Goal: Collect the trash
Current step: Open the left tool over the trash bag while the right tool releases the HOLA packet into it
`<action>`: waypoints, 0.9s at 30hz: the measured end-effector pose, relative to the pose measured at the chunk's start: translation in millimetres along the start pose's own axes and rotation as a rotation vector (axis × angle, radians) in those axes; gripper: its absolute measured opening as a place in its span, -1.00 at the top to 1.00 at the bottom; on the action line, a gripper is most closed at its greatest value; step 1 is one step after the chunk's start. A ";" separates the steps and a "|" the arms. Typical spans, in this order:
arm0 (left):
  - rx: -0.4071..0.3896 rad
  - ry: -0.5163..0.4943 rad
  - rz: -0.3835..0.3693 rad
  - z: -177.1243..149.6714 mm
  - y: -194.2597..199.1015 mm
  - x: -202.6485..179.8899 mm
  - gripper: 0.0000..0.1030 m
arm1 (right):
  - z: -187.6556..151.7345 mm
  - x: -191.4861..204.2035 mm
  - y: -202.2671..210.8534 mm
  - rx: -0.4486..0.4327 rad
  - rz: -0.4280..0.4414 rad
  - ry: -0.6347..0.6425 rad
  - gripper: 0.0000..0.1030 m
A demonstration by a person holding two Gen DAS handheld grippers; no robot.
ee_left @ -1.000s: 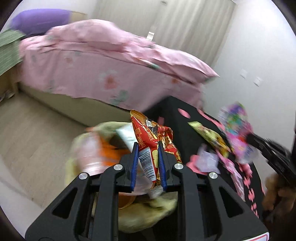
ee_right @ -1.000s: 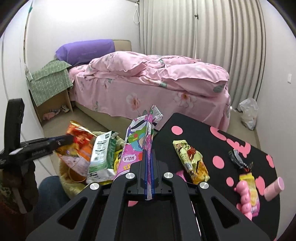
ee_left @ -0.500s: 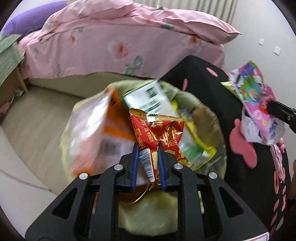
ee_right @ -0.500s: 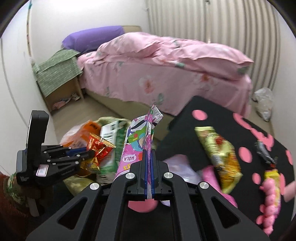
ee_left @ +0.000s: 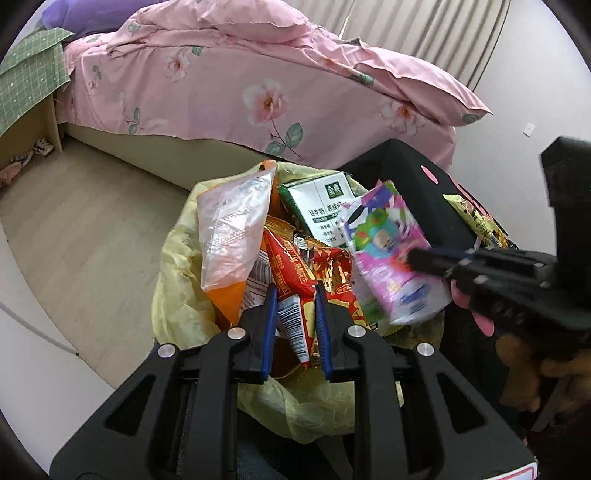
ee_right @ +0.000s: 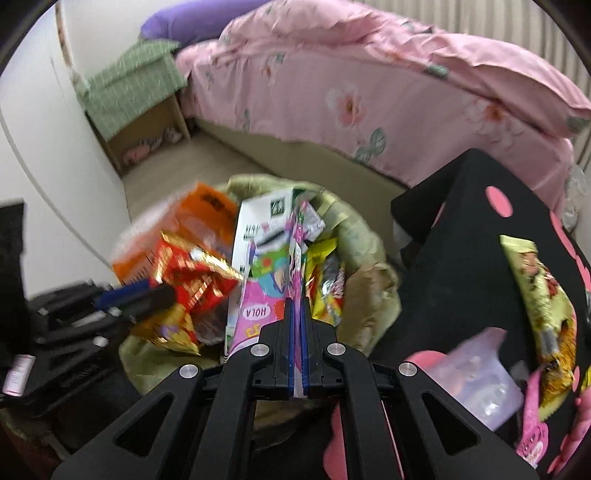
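Two handheld grippers hang over a yellow trash bag (ee_left: 184, 302) that stands open on the floor beside a black table with pink dots (ee_right: 469, 229). The left gripper (ee_left: 293, 295), its jaws a narrow way apart, pinches a red and gold snack wrapper (ee_left: 295, 273) between its blue pads (ee_left: 269, 325); the wrapper sits over the mouth of the bag. The right gripper (ee_right: 297, 306) has its jaws pressed nearly together on a flat pink cartoon-printed packet (ee_right: 258, 291), held edge-on above the bag's opening. The bag is crowded: an orange and clear plastic pouch (ee_left: 232, 236) stands upright at its left side, a white and green carton (ee_left: 325, 210) leans at the back, and a yellow wrapper (ee_right: 325, 280) lies toward the table side. These fill most of the opening below both held pieces. From the left wrist view, the right gripper and its packet reach in from the right, close beside the red wrapper. On the table lie a yellow snack packet (ee_right: 543, 291), a crumpled clear wrapper (ee_right: 480, 380) and some pink items at the near edge, too blurred to name. Behind the bag is a bed with a pink floral cover (ee_left: 229, 85), a purple pillow (ee_right: 184, 18), and a bedside stand draped in green checked cloth (ee_right: 129, 85). Pale curtains (ee_left: 424, 33) hang beyond the bed.
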State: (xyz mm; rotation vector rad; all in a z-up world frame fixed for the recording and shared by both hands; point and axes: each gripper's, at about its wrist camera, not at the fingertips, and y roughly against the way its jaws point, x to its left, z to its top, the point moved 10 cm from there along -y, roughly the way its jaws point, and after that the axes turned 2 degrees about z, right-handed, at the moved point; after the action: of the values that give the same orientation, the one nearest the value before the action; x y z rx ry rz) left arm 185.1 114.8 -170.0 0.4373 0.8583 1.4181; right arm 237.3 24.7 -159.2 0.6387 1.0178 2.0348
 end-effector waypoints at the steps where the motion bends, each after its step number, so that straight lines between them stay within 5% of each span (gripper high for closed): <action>1: 0.002 0.001 0.003 -0.8 0.2 0.7 0.64 | -1.7 2.1 -3.8 0.013 -0.003 0.012 0.93; 8: -0.015 0.043 -0.020 4.9 0.7 1.8 0.58 | -4.0 1.0 12.2 -0.046 -0.026 0.017 0.91; 13: -0.071 0.054 -0.070 17.6 19.4 -6.9 0.23 | -4.1 -5.9 30.1 -0.086 -0.022 0.009 0.89; 19: -0.187 0.090 -0.050 43.9 52.3 -5.5 0.10 | -2.4 -8.5 40.6 -0.108 0.005 -0.008 0.82; 21: -0.207 0.107 -0.052 48.9 59.6 -3.4 0.08 | -4.6 -7.4 35.5 -0.093 0.027 -0.021 0.48; 22: -0.213 0.110 -0.053 50.1 62.6 -2.6 0.07 | -5.6 -6.7 31.2 -0.081 0.039 -0.025 0.01; 23: -0.216 0.108 -0.049 51.5 64.9 -1.8 0.07 | -7.2 -4.9 26.8 -0.068 0.056 -0.031 -0.17; 27: -0.215 0.105 -0.033 50.6 68.7 0.7 0.07 | -5.6 0.0 30.4 -0.086 0.065 -0.026 -0.16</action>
State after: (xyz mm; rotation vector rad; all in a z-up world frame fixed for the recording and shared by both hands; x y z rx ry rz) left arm 176.1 136.6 -88.1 0.1857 0.7828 1.4949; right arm 221.1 10.3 -137.3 0.6593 0.9001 2.1084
